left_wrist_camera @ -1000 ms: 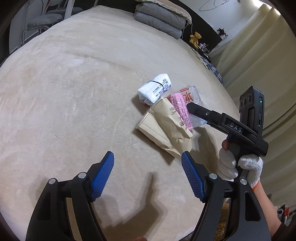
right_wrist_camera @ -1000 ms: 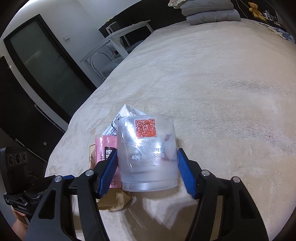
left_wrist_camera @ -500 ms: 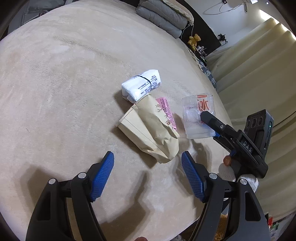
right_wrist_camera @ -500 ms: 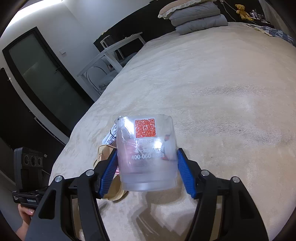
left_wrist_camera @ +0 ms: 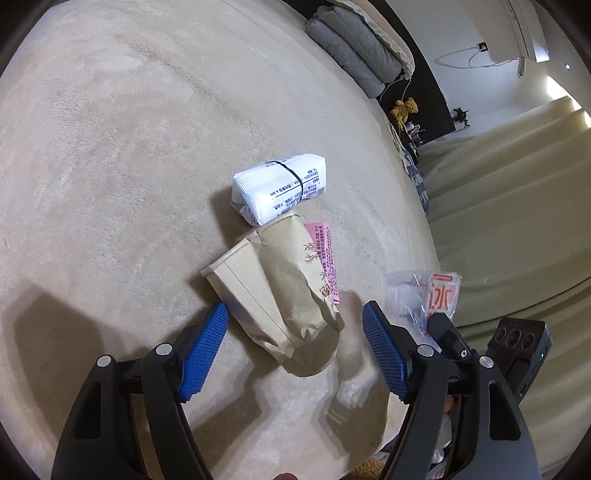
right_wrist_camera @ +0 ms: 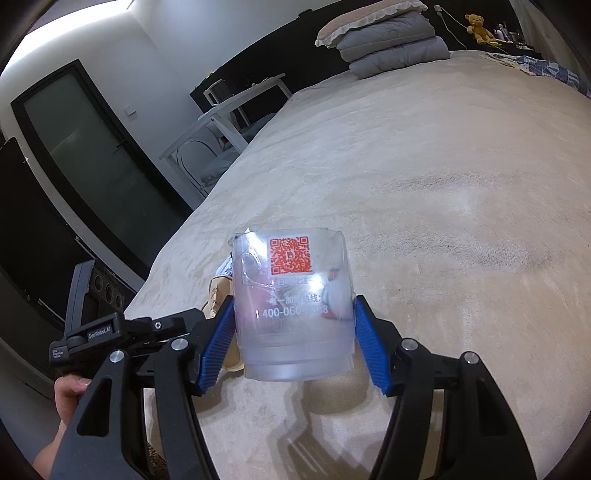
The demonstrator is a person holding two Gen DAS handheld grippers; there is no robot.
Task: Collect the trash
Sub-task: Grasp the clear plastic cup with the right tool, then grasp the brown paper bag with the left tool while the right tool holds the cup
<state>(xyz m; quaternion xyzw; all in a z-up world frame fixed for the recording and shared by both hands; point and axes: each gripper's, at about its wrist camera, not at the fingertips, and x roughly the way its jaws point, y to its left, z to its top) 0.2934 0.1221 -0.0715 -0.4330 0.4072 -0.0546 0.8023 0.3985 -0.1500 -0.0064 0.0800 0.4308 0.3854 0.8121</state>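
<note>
Cup [right_wrist_camera: 291, 310] w/ red QR, "400-060" in right jaws; left jaws open.

Beige plush bed cover [right_wrist_camera: 461, 192] fills most of both views. Folded grey duvets [right_wrist_camera: 395, 51], topped by a frilled pillow [right_wrist_camera: 365, 18], lie stacked at the bed's far end. A yellow teddy bear [right_wrist_camera: 479, 26] sits beyond them against a dark wall. Beige curtains [left_wrist_camera: 517, 206] hang along one side of the bed. A white frame table [right_wrist_camera: 229, 114] and a dark frosted-glass door [right_wrist_camera: 96, 155] stand at the other side.
</note>
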